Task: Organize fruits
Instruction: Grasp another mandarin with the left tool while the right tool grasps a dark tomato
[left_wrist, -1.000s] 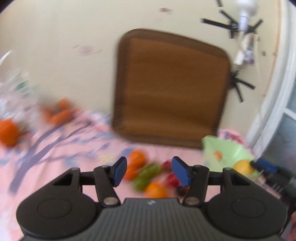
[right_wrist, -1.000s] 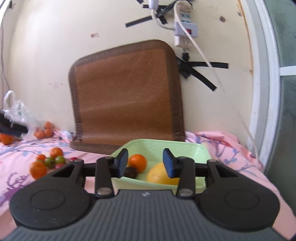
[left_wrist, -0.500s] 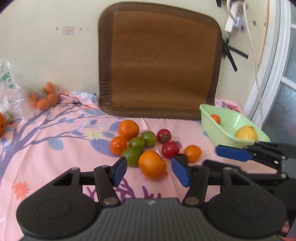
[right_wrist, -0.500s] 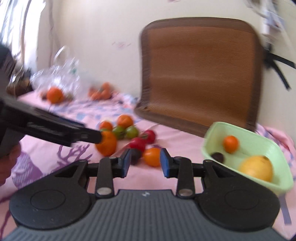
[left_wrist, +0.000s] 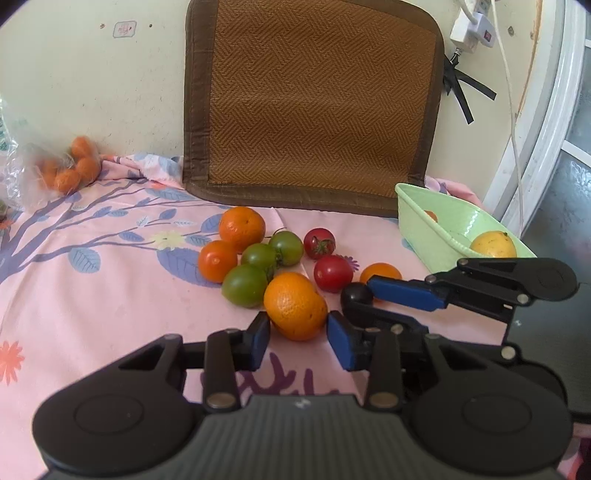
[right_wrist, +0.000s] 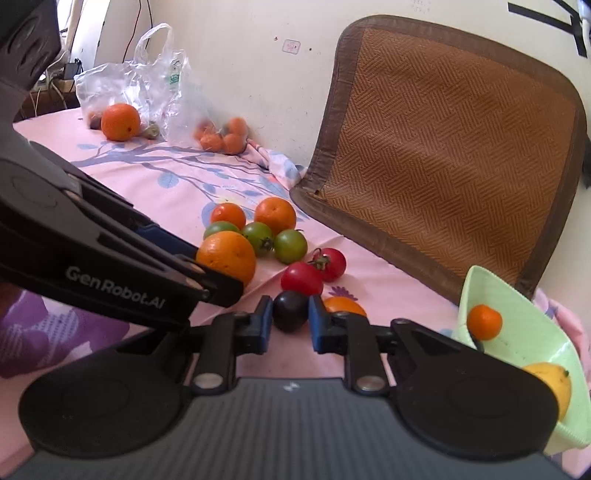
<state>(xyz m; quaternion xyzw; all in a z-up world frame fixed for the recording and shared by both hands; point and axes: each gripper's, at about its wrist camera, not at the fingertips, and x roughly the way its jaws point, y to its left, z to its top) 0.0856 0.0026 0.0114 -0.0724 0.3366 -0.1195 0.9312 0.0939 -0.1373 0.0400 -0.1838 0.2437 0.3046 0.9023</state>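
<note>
Since half a second ago both grippers have closed in on the fruit pile. The left gripper (left_wrist: 298, 334) now brackets the large orange (left_wrist: 295, 305), pads spread on either side; whether they touch it cannot be told. It lies at 12 o'clock, right at the fingertips. The right gripper (right_wrist: 290, 321) has come round from the green basket (right_wrist: 517, 317) to the dark plum (right_wrist: 290, 310), which sits between its blue pads, close to both; it is not clear that they press it.

Beyond the plum, at 12 to 1 o'clock, lie a small orange fruit (right_wrist: 343, 305) and two red tomatoes (right_wrist: 314, 269). Farther, at 11 o'clock, three green tomatoes (right_wrist: 273, 238) and two tangerines (right_wrist: 275, 214) cluster together on the pink floral cloth (left_wrist: 92, 295). The basket, at 3 o'clock, holds a tangerine and a yellow fruit (right_wrist: 550, 384). At the back a brown woven mat (left_wrist: 314, 103) leans on the wall; a plastic bag (right_wrist: 140, 85) stands at 10 o'clock.
</note>
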